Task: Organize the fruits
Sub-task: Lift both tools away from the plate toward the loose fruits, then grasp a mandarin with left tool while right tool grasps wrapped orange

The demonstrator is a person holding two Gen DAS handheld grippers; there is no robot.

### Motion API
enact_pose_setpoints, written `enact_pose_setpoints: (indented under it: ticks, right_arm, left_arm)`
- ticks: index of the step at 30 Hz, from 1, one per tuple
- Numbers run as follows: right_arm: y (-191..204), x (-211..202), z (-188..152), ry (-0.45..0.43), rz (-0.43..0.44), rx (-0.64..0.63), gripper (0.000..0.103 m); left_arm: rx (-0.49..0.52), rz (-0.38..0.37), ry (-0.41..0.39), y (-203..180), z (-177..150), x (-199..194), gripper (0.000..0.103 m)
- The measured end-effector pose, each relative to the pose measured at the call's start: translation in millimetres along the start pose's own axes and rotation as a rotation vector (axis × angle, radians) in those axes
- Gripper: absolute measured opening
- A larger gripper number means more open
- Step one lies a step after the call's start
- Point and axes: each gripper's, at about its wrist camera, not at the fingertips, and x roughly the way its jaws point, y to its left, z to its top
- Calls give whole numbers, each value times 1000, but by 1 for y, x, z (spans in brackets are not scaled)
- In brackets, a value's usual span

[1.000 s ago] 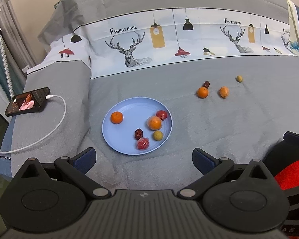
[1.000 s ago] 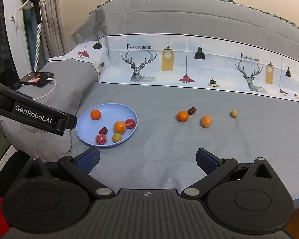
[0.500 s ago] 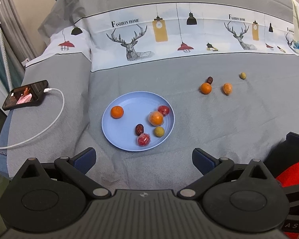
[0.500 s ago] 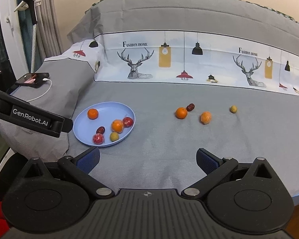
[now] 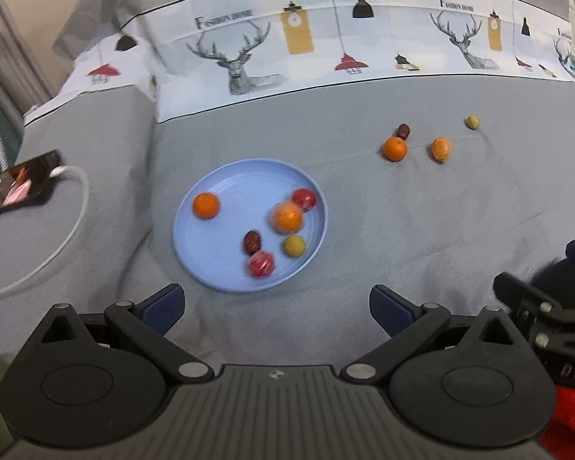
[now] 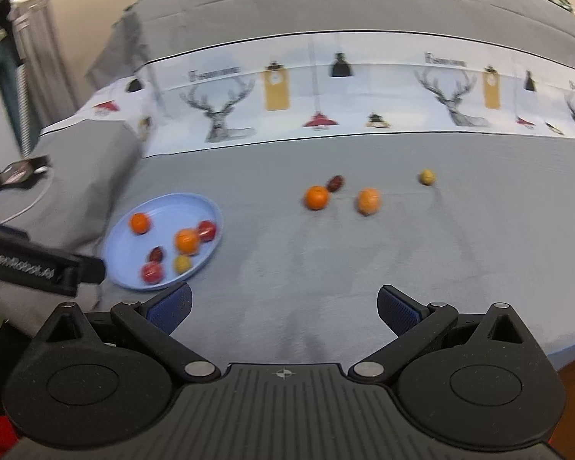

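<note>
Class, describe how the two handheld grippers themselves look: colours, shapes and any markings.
Both the left gripper and the right gripper are matte black, with ribbed centre housings, round side discs, silver pivot pins and angled link arms. Their finger pads are dark blue. White "GenRobot.AI" lettering marks the left gripper's side.

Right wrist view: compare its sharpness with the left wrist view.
Right wrist view: motion-smeared throughout, loose orange and plate soft. Left wrist view: crisper, though the plate's fruits such as the red one blur slightly; both bend the bedspread's edges, fisheye-style.
</note>
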Motion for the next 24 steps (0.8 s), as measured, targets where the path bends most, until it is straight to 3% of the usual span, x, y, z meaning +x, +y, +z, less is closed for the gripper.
enact_pose_setpoints:
  ticks: [4, 10, 13, 15, 18, 24]
  right_arm:
    - [-29, 21, 8, -7, -82, 57, 102]
    - [-69, 62, 21, -10, -188, 119, 102]
    - [-83, 96, 28, -3, -206, 118, 102]
    - [-89, 121, 31, 8, -215, 106, 102]
    - [-92, 162, 37, 12, -232, 42, 102]
    - [-89, 224, 47, -2, -247, -111, 102]
  left_arm:
    - [44, 26, -10, -22, 20, 25, 103]
    - [45, -41, -1, -53, 59, 77, 103]
    - [46, -40, -20, -70, 79, 107, 103]
    - [66, -45, -36, -82, 92, 128, 103]
    - [97, -115, -22, -97, 111, 164, 103]
    - [65, -221, 8, -111, 142, 220, 102]
